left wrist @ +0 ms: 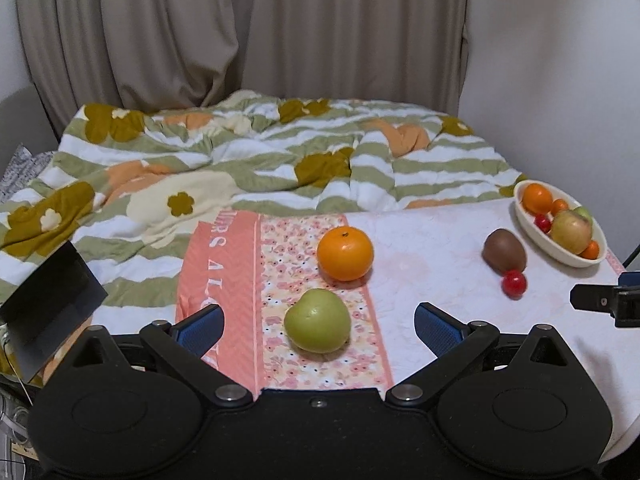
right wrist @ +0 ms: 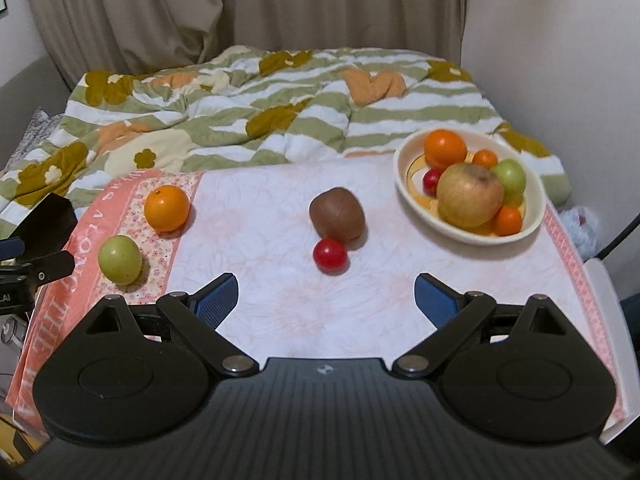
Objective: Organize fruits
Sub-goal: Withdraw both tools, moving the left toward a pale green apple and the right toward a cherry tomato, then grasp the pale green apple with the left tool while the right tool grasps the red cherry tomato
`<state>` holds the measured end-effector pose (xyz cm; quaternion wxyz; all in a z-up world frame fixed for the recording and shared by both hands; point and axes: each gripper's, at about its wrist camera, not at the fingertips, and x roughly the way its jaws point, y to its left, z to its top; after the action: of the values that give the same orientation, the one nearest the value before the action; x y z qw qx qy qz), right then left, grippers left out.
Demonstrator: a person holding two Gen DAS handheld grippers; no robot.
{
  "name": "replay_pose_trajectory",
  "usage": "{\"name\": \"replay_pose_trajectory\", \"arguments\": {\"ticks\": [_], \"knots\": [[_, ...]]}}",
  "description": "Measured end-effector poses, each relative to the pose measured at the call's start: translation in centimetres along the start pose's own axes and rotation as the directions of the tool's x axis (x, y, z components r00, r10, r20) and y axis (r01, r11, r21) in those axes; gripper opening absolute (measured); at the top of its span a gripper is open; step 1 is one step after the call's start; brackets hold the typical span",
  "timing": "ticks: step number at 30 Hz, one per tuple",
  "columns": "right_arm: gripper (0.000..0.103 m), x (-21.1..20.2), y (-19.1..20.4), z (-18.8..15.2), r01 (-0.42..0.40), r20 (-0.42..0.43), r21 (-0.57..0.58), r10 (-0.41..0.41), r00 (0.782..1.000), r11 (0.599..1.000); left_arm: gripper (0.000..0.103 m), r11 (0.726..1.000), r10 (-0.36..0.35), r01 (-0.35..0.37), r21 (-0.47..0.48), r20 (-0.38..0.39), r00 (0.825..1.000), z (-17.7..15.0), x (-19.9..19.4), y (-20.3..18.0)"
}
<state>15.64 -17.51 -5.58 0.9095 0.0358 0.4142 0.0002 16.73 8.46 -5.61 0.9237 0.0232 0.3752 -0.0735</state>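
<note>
On a cloth-covered table (right wrist: 280, 300) at the foot of a rumpled floral quilt (left wrist: 240, 160), four fruits wait loose while a cream bowl (right wrist: 536, 216) at the far right already holds a large apple (right wrist: 469, 195), oranges, a green fruit and a small red one. The left gripper (left wrist: 318, 330) hangs with its blue-padded jaws spread wide and empty, a green apple (left wrist: 317, 320) lying between and just beyond its fingertips on the flowered border. An orange (left wrist: 345, 253) sits just behind that apple. The right gripper (right wrist: 326, 300) is likewise spread and holding nothing, pointed at a brown kiwi (right wrist: 337, 219) mid-table with a small red cherry tomato (right wrist: 329, 255) touching its near side.

The sorting appears partly done, with this moment falling between pickups: both tools are lined up on their targets but neither has closed. For the left, the likely call is a short advance to straddle the green apple before squeezing. For the right, the tomato is the nearer target, and it may roll off the kiwi when nudged.
</note>
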Motion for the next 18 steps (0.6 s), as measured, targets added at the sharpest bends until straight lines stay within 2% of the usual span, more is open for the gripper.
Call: {"name": "replay_pose_trajectory", "arguments": {"ticks": [10,14,18], "knots": [[0.103,4.6,0.1,0.1,0.009,-0.068,0.034,-0.007,0.998,0.999,0.101,0.999,-0.034,0.031,-0.04,-0.1,0.994,0.3,4.9,0.6],[0.103,6.1,-0.2,0.4,0.015,-0.09,0.038,-0.011,0.996,0.999,0.092,0.996,-0.042,0.031,-0.084,-0.139,0.989,0.3,6.5,0.7],[0.103,7.7,-0.4,0.7,0.004,-0.125,0.04,0.001,0.992,0.999,0.092,0.992,-0.027,0.006,-0.126,-0.166,0.986,0.5,8.1,0.9]]}}
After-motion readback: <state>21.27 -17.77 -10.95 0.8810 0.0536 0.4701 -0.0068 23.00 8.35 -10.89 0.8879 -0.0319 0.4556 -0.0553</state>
